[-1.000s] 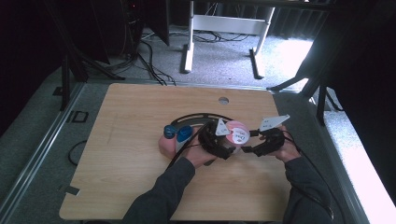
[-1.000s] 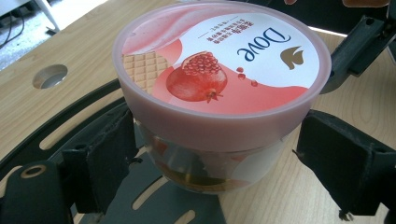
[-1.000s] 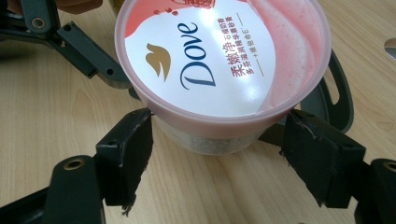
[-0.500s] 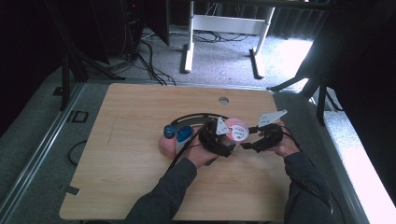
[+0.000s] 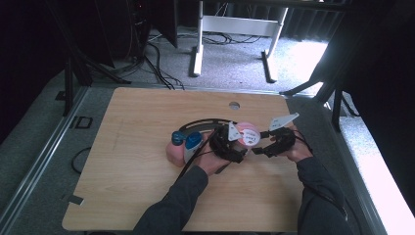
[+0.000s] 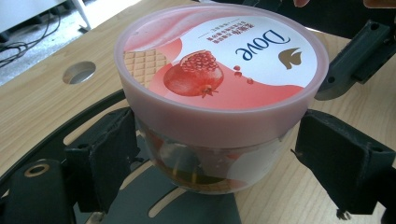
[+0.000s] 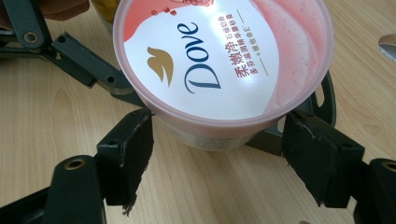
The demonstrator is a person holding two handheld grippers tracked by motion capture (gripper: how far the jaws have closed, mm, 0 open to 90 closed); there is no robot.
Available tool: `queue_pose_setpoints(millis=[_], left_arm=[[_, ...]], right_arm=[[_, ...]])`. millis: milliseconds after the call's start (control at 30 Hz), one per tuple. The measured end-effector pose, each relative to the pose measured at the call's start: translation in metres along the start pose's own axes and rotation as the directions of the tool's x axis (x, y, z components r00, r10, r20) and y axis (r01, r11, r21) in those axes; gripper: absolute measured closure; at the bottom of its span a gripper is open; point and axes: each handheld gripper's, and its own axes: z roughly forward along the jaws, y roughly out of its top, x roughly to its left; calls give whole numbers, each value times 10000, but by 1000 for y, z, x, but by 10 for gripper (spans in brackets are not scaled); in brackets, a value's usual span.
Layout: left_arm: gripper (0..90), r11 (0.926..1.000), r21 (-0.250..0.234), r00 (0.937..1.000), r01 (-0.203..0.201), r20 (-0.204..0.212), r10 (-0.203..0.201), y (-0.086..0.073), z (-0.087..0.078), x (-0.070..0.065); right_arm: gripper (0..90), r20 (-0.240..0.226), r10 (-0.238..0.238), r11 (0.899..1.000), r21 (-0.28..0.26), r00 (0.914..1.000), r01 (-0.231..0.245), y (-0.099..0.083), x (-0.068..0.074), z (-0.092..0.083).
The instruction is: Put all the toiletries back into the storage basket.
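Note:
A pink-lidded Dove jar (image 5: 248, 133) stands upright on the wooden table (image 5: 137, 186), right of centre. My left gripper (image 5: 238, 147) holds it from the left. In the left gripper view its pads (image 6: 107, 158) press the clear body of the jar (image 6: 219, 70) below the lid, so the left gripper (image 6: 215, 156) is shut on it. My right gripper (image 5: 259, 147) comes in from the right. Seen from the right gripper view, the right gripper (image 7: 217, 156) is open, and its pads (image 7: 128, 156) flank the jar (image 7: 219, 60) just under the lid rim.
A pink bottle (image 5: 173, 152) and a blue-capped container (image 5: 192, 142) sit just left of my left hand. A black cable (image 5: 200, 124) arcs behind them. A round hole (image 5: 234, 105) lies near the table's far edge. White desk legs (image 5: 198, 49) stand beyond.
My right gripper has moved left and closed in on the jar, its jaws now on either side of it. The left gripper and the jar have stayed put.

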Motion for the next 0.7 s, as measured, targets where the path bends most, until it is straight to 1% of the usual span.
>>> queue_pose_setpoints(millis=[67,233,300,367,433,500,700], left_arm=[[138,10000,-8,10000,61,-69,-61,0,1,0],[143,10000,-58,9999,42,-163,-43,0,1,0],[146,10000,-42,9996,29,-273,-30,0,2,0],[147,9999,-51,9994,98,-334,-99,0,3,0],[147,10000,-6,9993,55,-371,-55,0,4,0],[147,10000,34,9988,-23,-494,25,0,5,-1],[147,10000,-1,9974,95,-714,-95,-1,8,-1]], right_arm=[[253,18,-18,10000,46,10000,18,1,-2,1],[253,28,-12,10000,69,10000,12,2,-4,1],[253,35,-27,9999,101,10000,26,3,-5,2],[257,18,36,9999,151,10000,-37,3,-6,3],[257,11,36,9998,176,10000,-36,3,-7,3],[257,69,-68,9994,352,10000,65,5,-7,5],[257,165,-155,9988,466,9997,147,7,-10,7]])
